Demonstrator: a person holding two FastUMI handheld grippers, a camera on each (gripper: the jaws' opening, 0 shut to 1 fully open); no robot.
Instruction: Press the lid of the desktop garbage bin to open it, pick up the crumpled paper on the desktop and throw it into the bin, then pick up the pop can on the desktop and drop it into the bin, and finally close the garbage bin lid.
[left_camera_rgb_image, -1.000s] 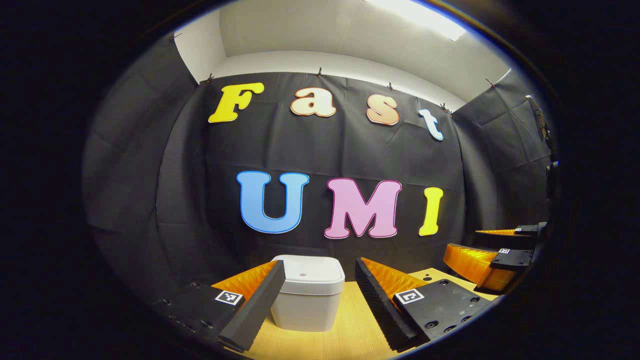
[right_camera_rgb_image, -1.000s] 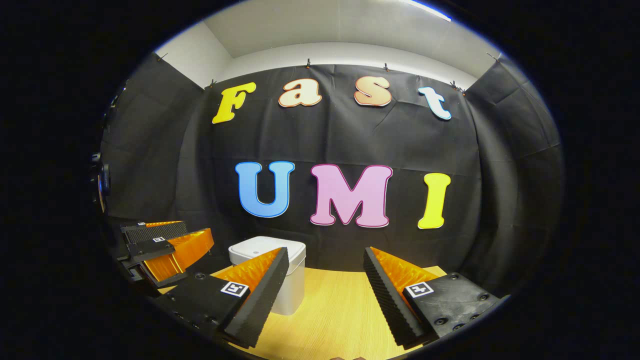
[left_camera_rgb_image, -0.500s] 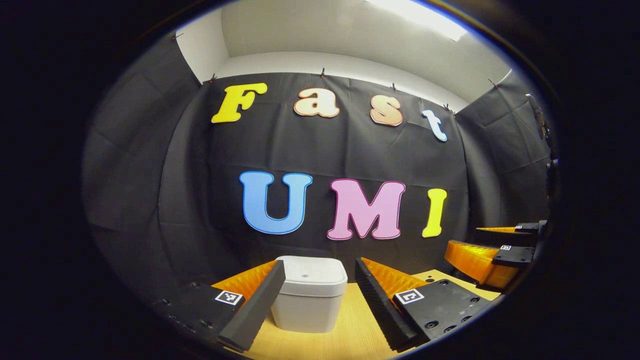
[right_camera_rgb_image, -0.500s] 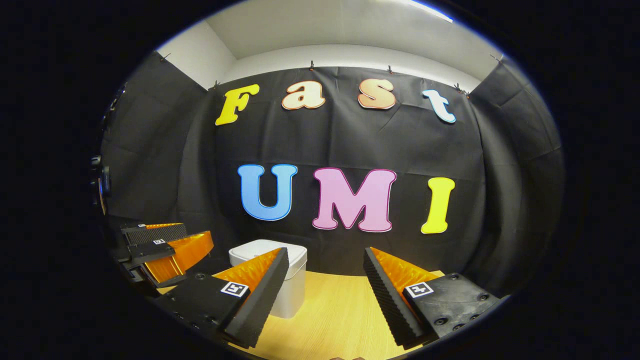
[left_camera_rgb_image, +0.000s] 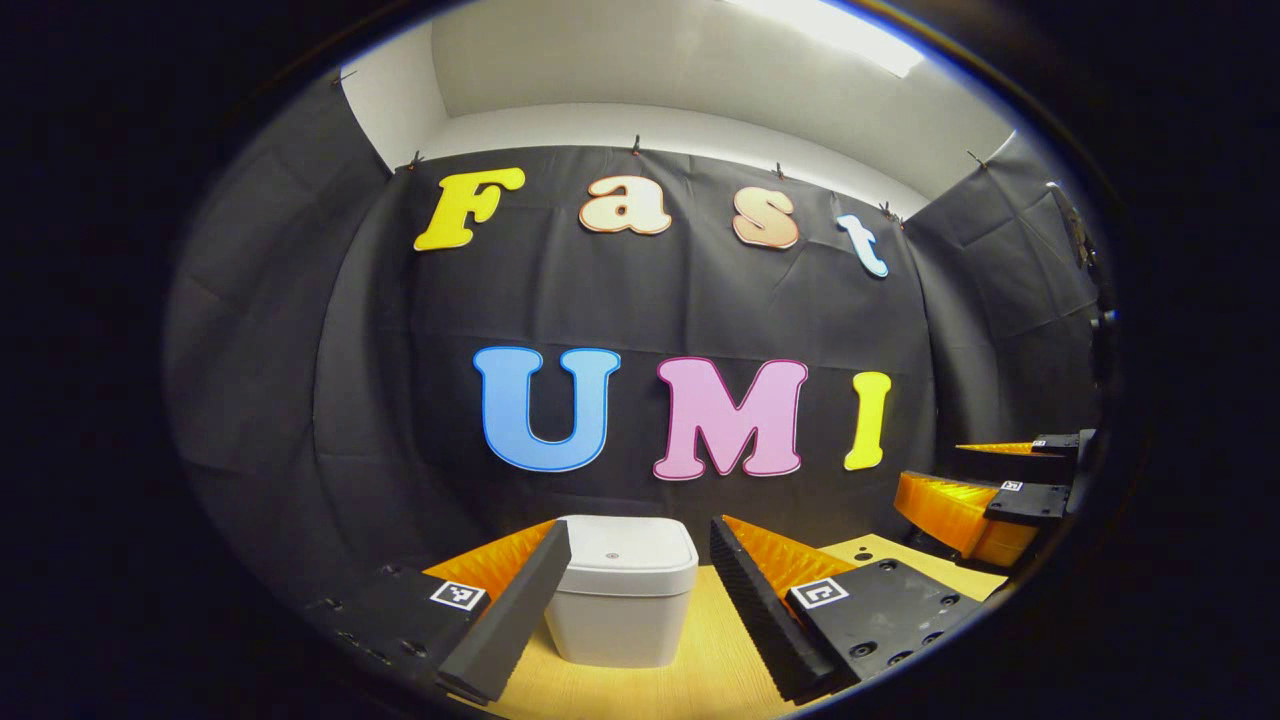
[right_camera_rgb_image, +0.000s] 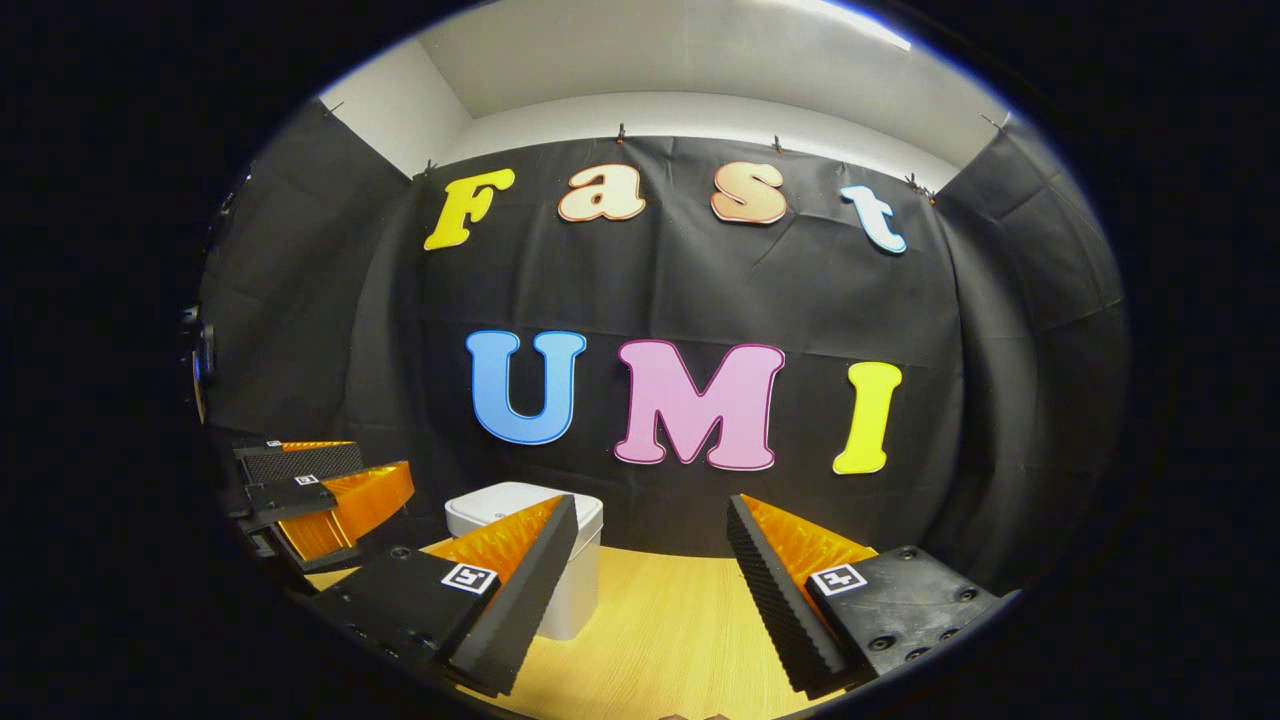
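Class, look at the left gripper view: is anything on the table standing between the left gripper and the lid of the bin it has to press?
Nothing visible does. The left gripper is open, and the bin sits straight ahead between its fingers, lid shut, with bare table in front. The right gripper is off to the side, clear of that path.

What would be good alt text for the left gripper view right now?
A white desktop garbage bin with its lid closed stands on a wooden table, seen between the open fingers of the left gripper. The right gripper hangs open farther right.
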